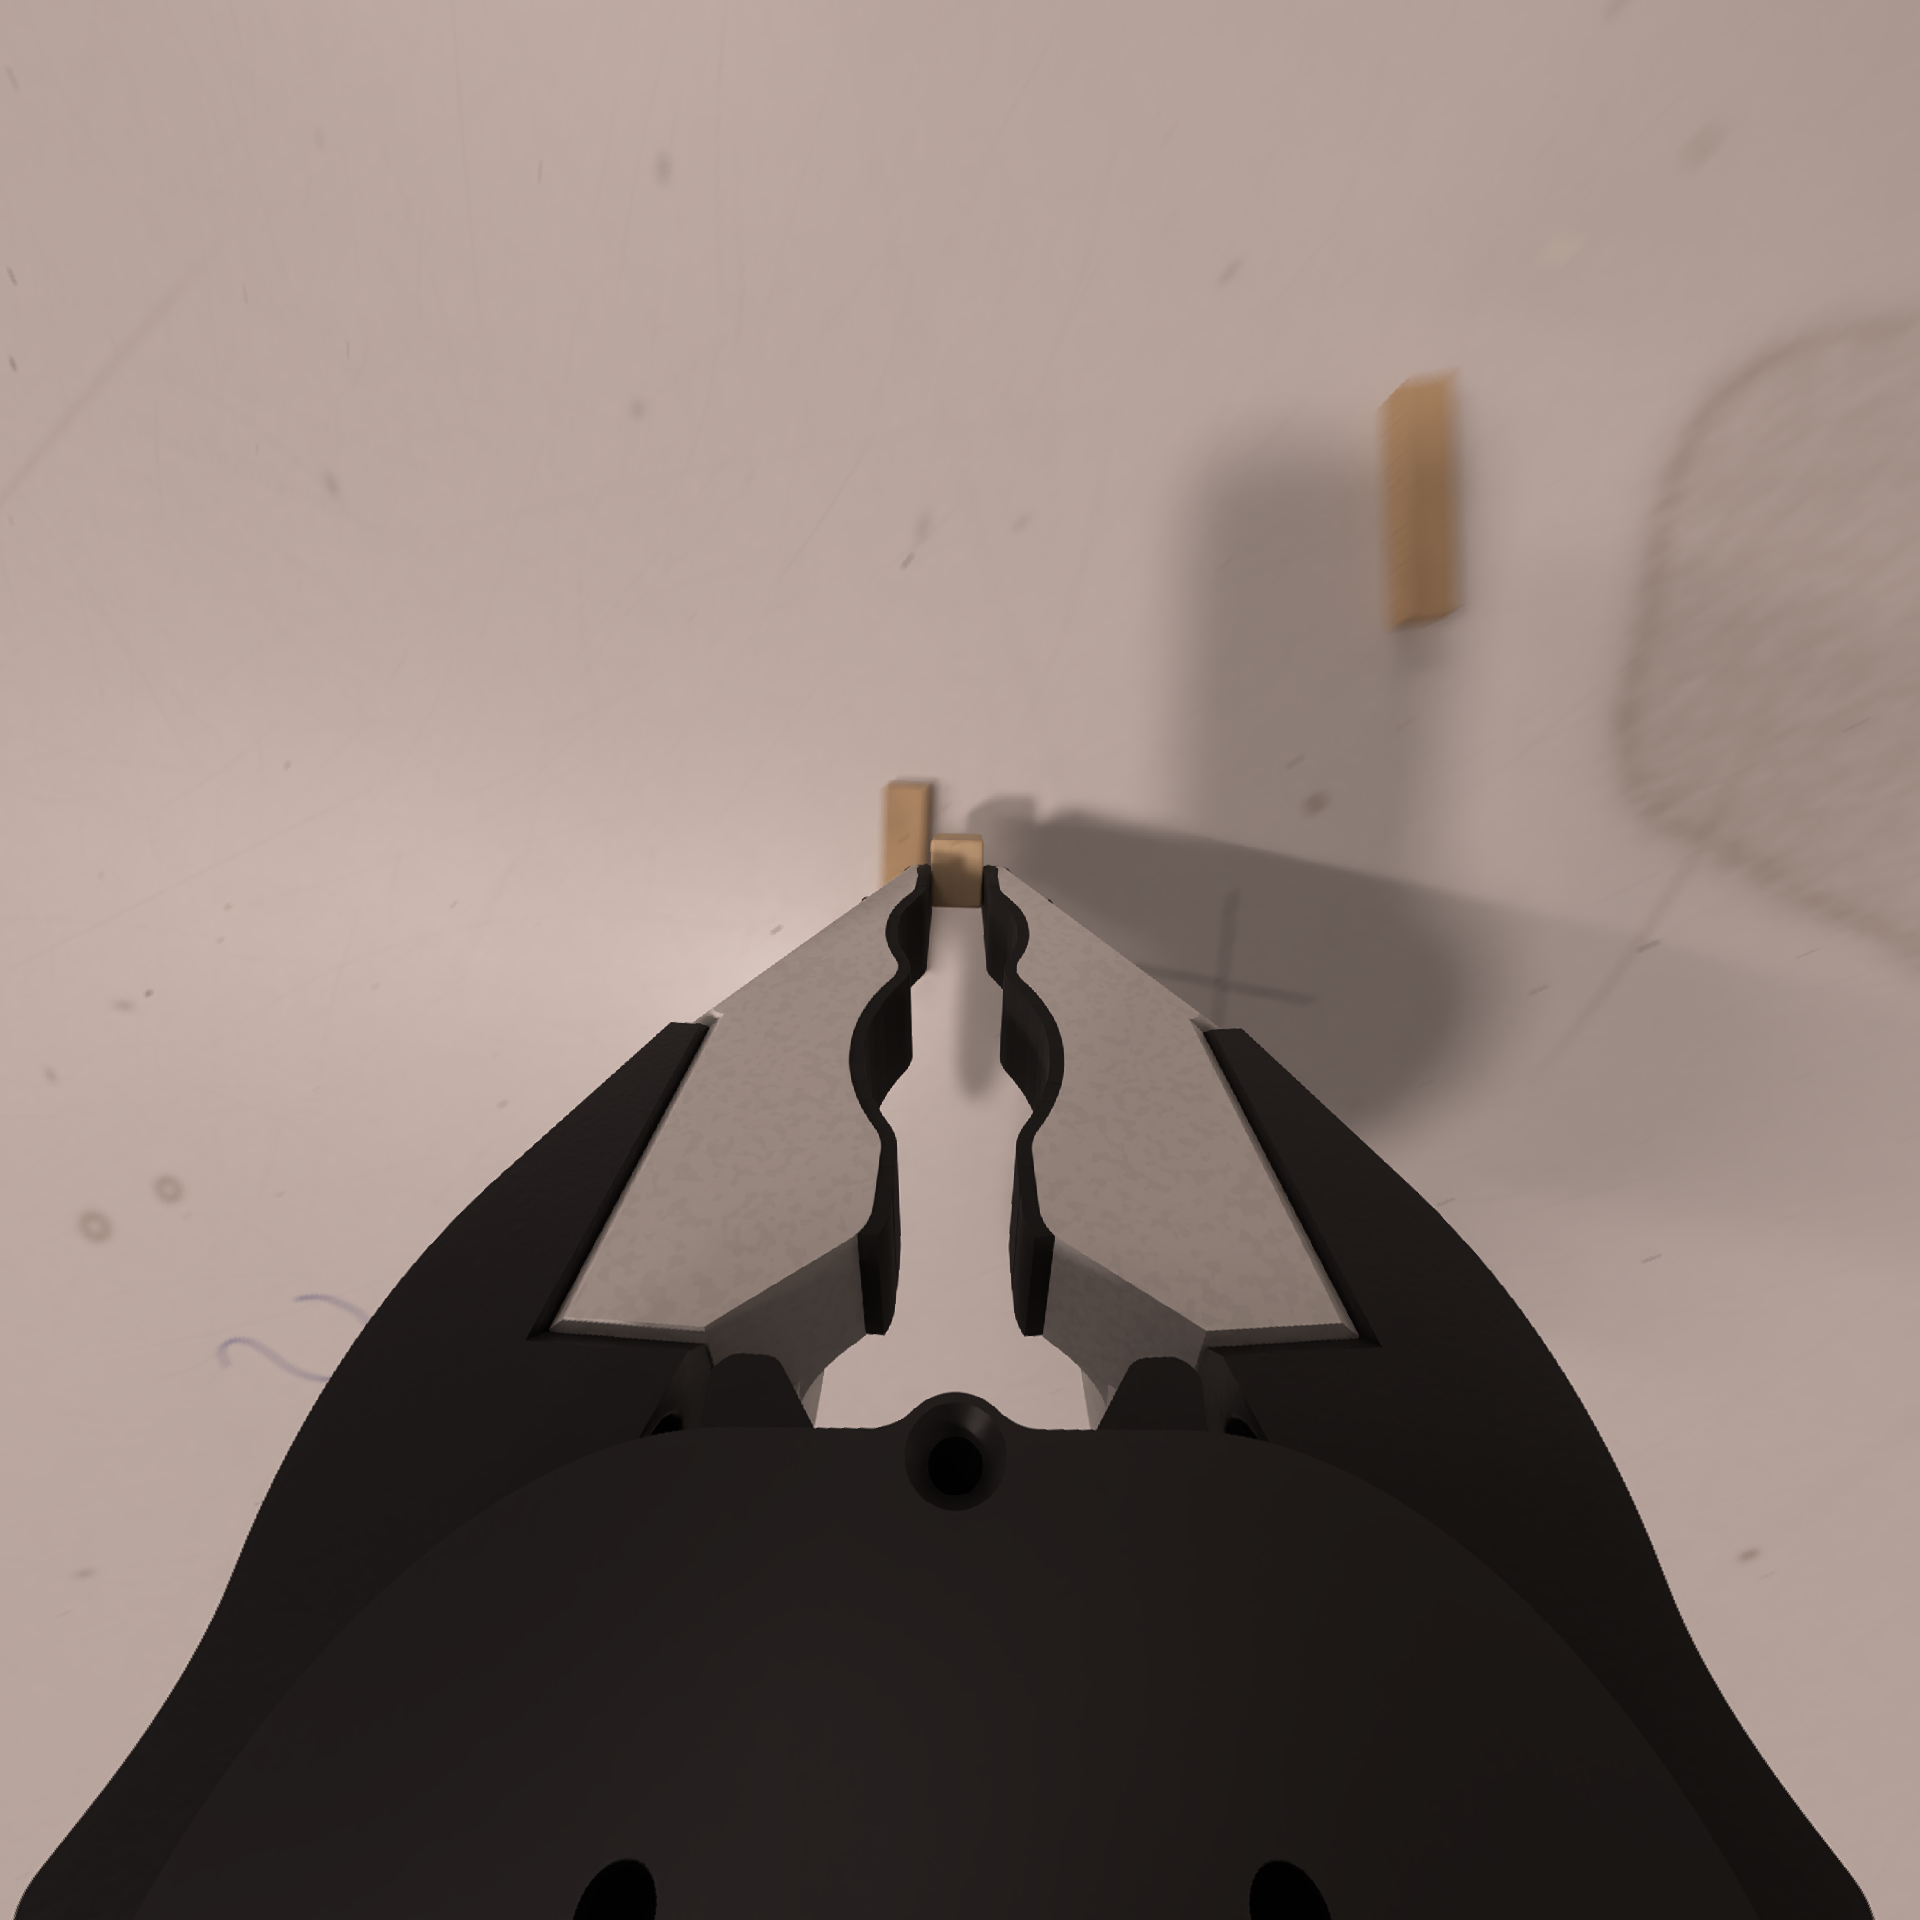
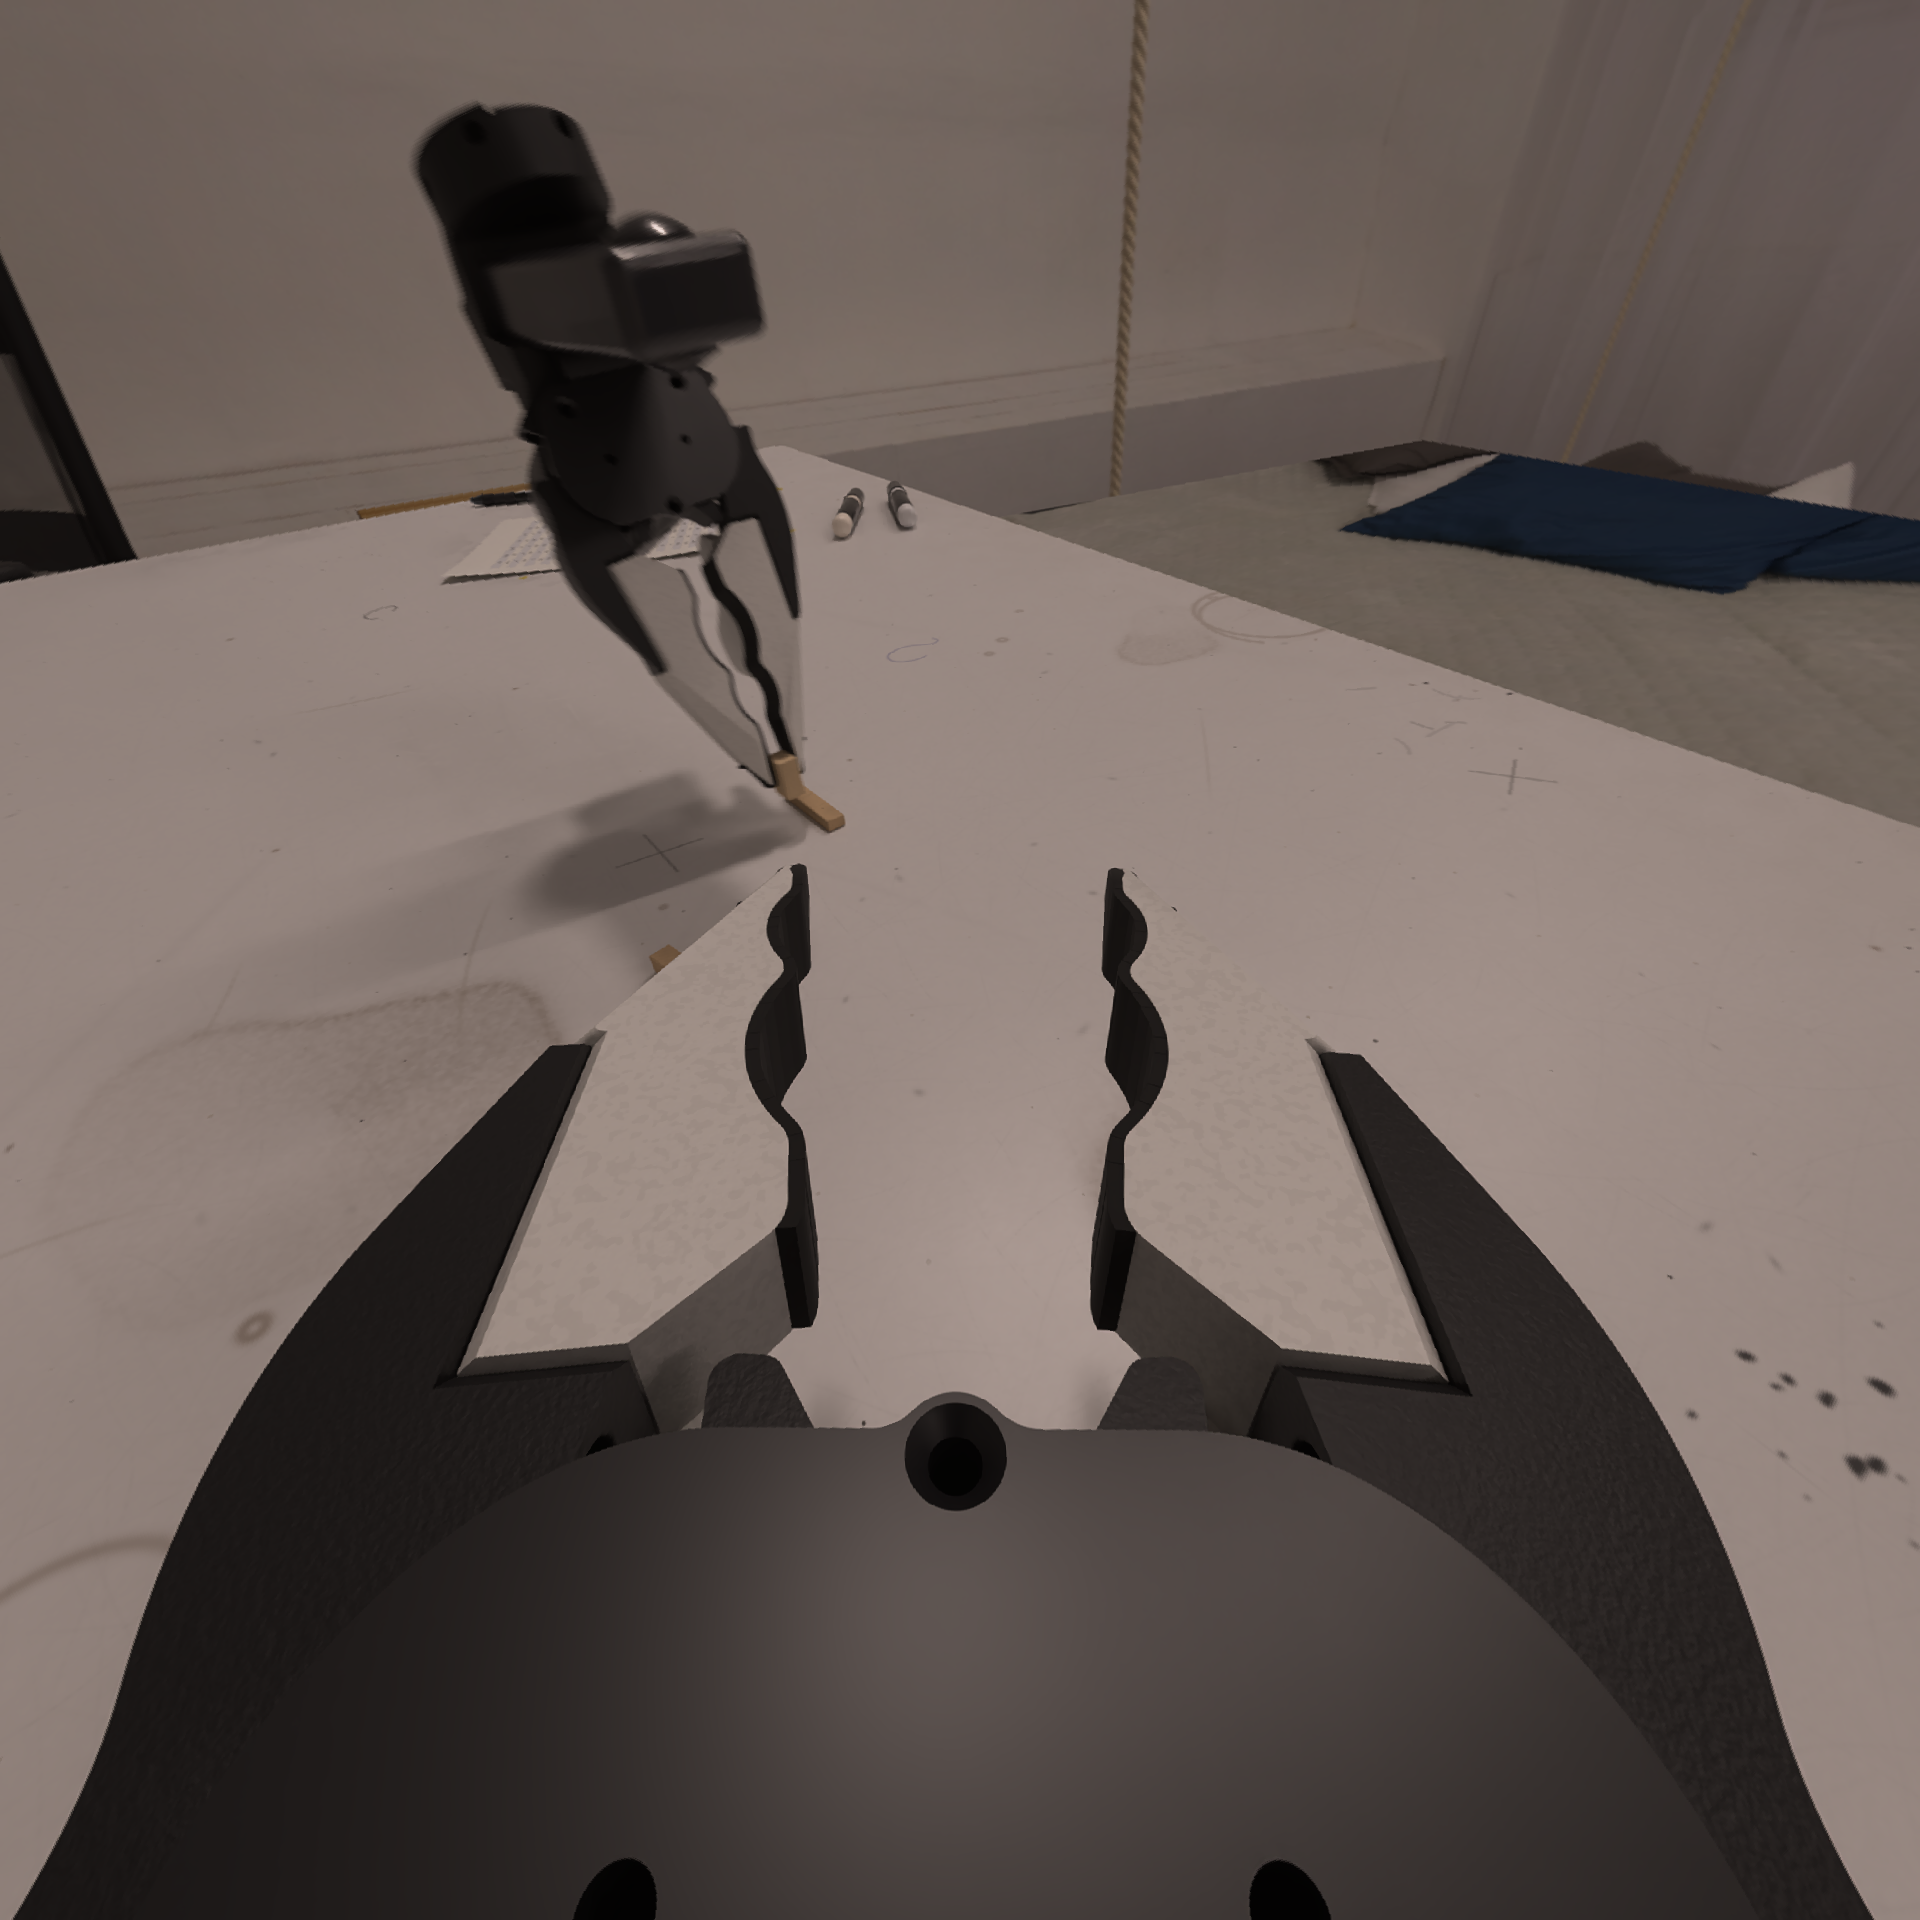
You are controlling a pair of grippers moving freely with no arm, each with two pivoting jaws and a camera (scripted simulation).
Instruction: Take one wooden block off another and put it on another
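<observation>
- I see the left tool clenched on a small wooden block, which is pinched at the very tips of its fingers.
- In the right wrist view, the held block sits just above or touching a flat wooden block lying on the desk; I cannot tell whether the two are still in contact.
- In the left wrist view, that flat block shows just left of and beyond the tool tips.
- A third wooden block lies well apart, ahead and to the right of the left tool. I judge it the likely place to set the held block down.
- The right tool is released, its fingers spread wide with nothing between them. A sliver of a block peeks out just beside its left finger.
- Two markers and a patterned sheet lie at the far edge of the desk, clear of the work.
- Step in hand, as I judge it: lift the held block clear of the flat one, then carry it across.
- Procedure: raise straight up before any sideways travel, so the lower block is not dragged.
- The grip is at the fingertips only; I keep it firm and move slowly to prevent the block from twisting.
- At the target, I align the block square over it, lower until it rests, and only then release.
- I hold the right tool where it is, out of the carry path.
</observation>
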